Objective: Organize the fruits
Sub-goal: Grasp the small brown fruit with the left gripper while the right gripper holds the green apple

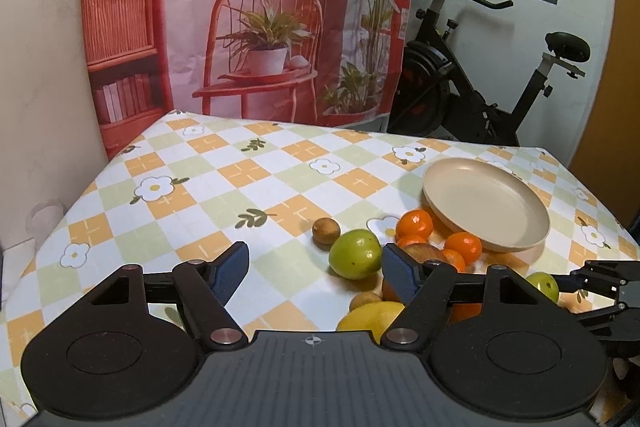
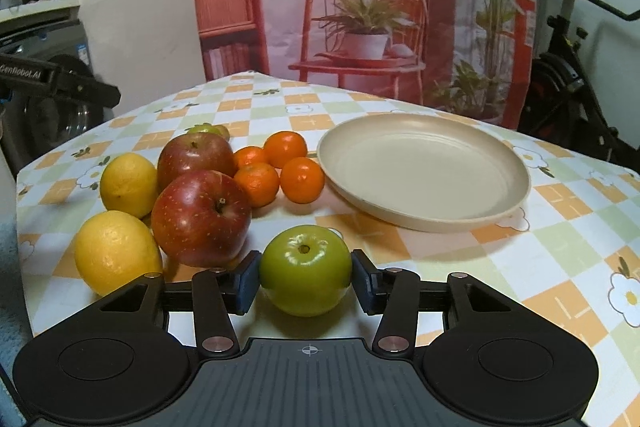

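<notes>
Plate (image 2: 424, 211) sits empty, past the fruit pile. My right gripper (image 2: 306, 281) clamps the green apple (image 2: 306, 269) on the cloth, pads at its sides; lift straight, clear the red apple (image 2: 200, 217). Left gripper (image 1: 314, 275) open, empty.

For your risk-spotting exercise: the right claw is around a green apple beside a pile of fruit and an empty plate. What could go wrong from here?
1. The green apple is smooth and round; held only at its sides by the right claw, it may slip when lifted.
2. The near red apple sits close; a swing could knock it and the lemons rolling.
3. The plate is shallow, so a dropped apple could roll off.
</notes>
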### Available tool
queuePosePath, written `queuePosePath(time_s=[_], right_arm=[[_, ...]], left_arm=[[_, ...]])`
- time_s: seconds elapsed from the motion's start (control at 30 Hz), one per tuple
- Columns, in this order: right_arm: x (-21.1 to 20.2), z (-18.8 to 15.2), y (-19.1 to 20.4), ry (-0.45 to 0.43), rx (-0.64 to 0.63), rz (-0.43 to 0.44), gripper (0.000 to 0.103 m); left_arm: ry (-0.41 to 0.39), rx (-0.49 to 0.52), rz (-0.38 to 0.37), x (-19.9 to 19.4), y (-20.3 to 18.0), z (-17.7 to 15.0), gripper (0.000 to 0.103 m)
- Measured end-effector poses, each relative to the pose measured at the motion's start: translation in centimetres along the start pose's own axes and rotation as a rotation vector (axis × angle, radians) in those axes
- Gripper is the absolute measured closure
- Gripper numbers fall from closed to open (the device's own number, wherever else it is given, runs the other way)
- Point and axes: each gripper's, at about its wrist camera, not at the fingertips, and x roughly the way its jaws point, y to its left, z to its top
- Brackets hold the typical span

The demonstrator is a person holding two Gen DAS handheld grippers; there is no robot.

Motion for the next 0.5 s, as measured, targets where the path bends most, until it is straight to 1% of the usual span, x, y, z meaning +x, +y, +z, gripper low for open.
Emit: queuePosePath(time_s=[0.17,0.27,0.33,0.43,0.47,0.5], right_arm=[[-0.1,0.0,-0.5,-0.002,0.029,0.012,0.059],[-0.2,0.0,-0.6,-0.013,0.038,0.006,0.059],[-0.2,0.0,-0.6,-0.023,0.047,-0.002,0.059],[-0.3,0.0,-0.7,-0.032,0.061,-0.012,0.059],[-0.3,0.0,-0.7,-0.034,0.062,-0.014,0.059],[-0.4,0.0,-0.7,-0.036,0.063,-0.016,0.059]], left_arm=[[0.01,0.014,-0.016,0.3,-0.3,-0.1,0.03],[0.019,-0.002,-0.05,0.7,0.0,0.5,0.038],[0.022,-0.013,-0.069,1.2,0.1,1.1,0.05],[0.011,-0.043,-0.086,2.7,0.8,3.0,0.054],[0.015,-0.074,-0.089,3.8,1.3,3.8,0.06],[0.03,-0.105,-0.097,4.8,1.6,4.2,0.061]])
